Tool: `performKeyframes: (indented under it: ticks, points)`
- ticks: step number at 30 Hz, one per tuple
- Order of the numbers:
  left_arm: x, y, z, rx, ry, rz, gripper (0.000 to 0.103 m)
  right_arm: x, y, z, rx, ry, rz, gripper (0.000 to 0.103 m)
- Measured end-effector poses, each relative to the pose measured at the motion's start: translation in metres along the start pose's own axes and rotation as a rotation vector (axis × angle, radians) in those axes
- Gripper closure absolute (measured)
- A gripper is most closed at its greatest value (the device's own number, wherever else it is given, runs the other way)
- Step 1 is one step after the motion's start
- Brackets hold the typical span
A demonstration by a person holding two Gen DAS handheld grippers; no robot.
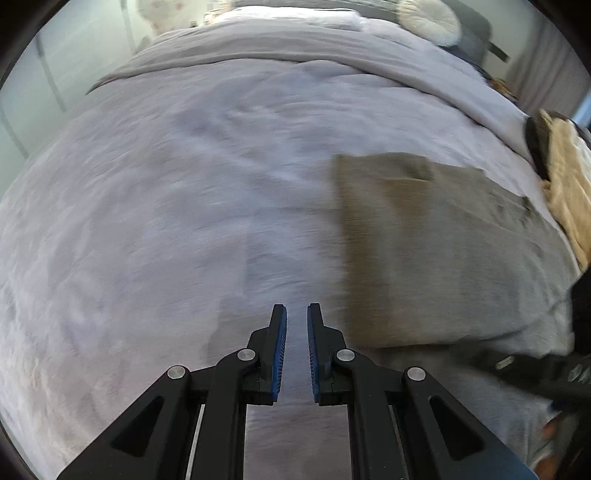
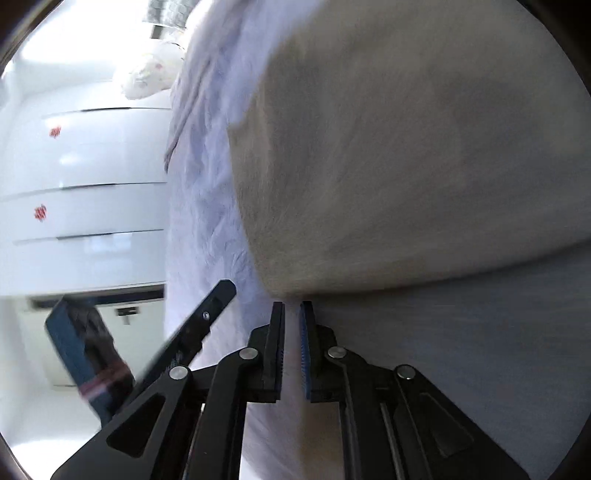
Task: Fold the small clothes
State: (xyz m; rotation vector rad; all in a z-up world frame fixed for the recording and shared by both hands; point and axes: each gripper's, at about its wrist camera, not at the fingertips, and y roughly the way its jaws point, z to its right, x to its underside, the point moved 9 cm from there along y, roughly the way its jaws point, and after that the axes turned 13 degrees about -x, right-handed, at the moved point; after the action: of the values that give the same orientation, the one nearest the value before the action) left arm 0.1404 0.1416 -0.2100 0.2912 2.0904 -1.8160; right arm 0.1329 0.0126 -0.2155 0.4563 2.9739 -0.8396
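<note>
An olive-grey folded cloth (image 1: 424,251) lies flat on the right half of the pale lavender bed cover (image 1: 184,203). My left gripper (image 1: 296,314) hovers over bare cover just left of the cloth's near corner, shut, with nothing between its blue pads. In the right wrist view the same cloth (image 2: 388,166) fills the upper right, blurred. My right gripper (image 2: 291,310) has its fingertips right at the cloth's near edge. Its jaws stand close together, and I see only cover in the slit. A black finger (image 2: 218,302) of the left gripper shows beside it.
A beige pile of fabric (image 1: 569,192) and a dark item (image 1: 535,147) sit at the bed's right edge. A round white fluffy cushion (image 1: 428,18) lies at the far end. White drawers (image 2: 92,166) stand beside the bed. A folded-back grey cover band (image 1: 258,55) crosses the far bed.
</note>
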Motion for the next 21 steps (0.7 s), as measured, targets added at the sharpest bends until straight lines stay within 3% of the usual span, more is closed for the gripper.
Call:
performKeyframes:
  ticks: [4,7,9,10,11,12,14,18,20,21]
  points:
    - [-0.01,-0.003,0.031,0.042,0.034,0.025,0.09,-0.043,-0.096,0.023,0.202,-0.08,0.207,0.086]
    - [-0.012,0.009,0.055,0.022,0.086,0.019,0.09,-0.07,-0.135,0.047,0.33,-0.098,0.265,0.086]
    - [-0.008,0.018,0.065,-0.037,0.129,0.023,0.09,-0.078,-0.152,0.084,0.469,-0.038,0.284,0.086]
    - [-0.006,0.018,0.068,-0.049,0.144,0.032,0.09,-0.076,-0.158,0.099,0.483,0.002,0.291,0.093]
    - [-0.006,0.018,0.069,-0.057,0.15,0.037,0.09,-0.073,-0.166,0.107,0.422,0.052,0.314,0.096]
    - [-0.004,0.016,0.069,-0.061,0.157,0.042,0.09,-0.068,-0.172,0.111,0.365,0.087,0.337,0.096]
    - [-0.002,0.013,0.067,-0.061,0.161,0.032,0.09,-0.053,-0.188,0.12,0.398,0.129,0.343,0.091]
    - [0.004,-0.001,0.06,-0.059,0.149,0.019,0.09,-0.03,-0.202,0.119,0.338,0.126,0.325,0.09]
    - [0.008,-0.008,0.058,-0.07,0.146,0.027,0.09,-0.017,-0.213,0.119,0.312,0.124,0.311,0.078]
    - [0.011,-0.013,0.058,-0.076,0.146,0.031,0.084,-0.012,-0.208,0.123,0.311,0.121,0.309,0.071]
